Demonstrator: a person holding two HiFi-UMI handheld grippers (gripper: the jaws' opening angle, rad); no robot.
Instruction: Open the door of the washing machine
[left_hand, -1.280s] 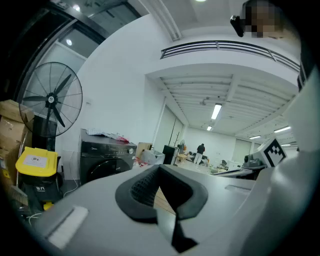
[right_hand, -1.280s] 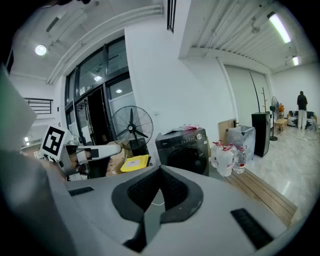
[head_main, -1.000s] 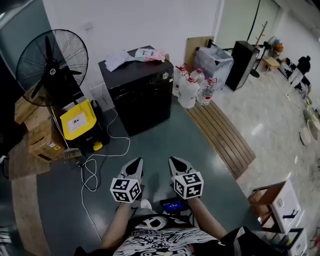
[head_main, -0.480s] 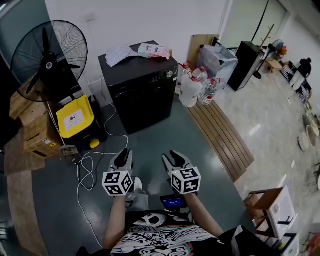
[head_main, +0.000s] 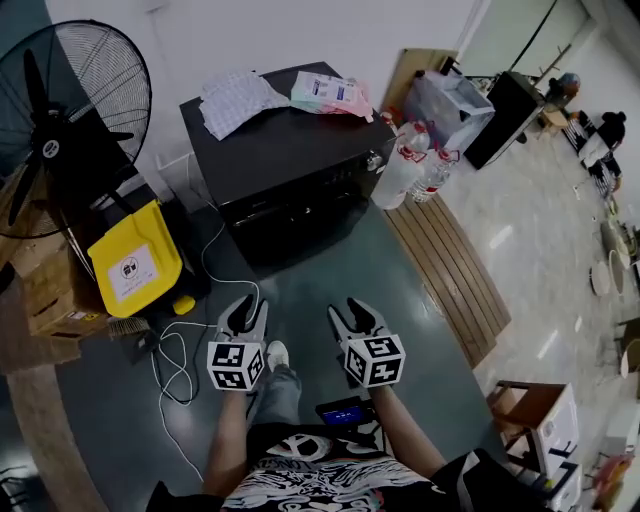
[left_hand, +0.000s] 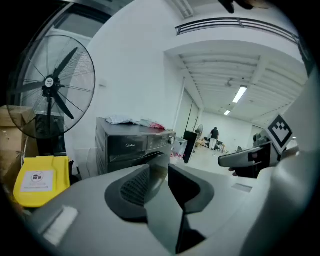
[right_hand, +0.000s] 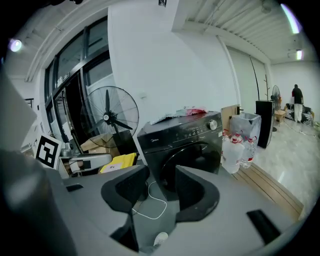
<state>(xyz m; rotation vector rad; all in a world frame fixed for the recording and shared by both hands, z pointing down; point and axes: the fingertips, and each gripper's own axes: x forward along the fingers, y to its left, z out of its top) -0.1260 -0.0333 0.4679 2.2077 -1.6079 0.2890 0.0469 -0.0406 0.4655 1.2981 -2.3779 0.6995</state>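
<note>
Toward the upper middle of the head view sits the black washing machine (head_main: 280, 150). Its round door (right_hand: 195, 155) is shut, low in the front panel, and well apart from both tools. The worst risk, as I judge it, is the handle. It is dark on dark and no view shows it clearly, so I could close on the rim instead and slip off, or tug against the latch and drag the whole machine.

At the upper left, the big fan (head_main: 60, 120) stands near the machine's side, and a wide swing of my left arm could knock it. To the right of the machine, the water bottles (head_main: 405, 165) crowd its corner. I cannot tell which way the door swings; if toward them, it may tip them.

At the lower left, a white cable (head_main: 180, 345) loops on the floor (head_main: 330, 270) just beside my shoe (head_main: 277, 353), so I could snag it stepping in.

The left gripper (head_main: 243, 312) and right gripper (head_main: 352, 314) are both empty, with jaws spreading apart and nothing between them.
</note>
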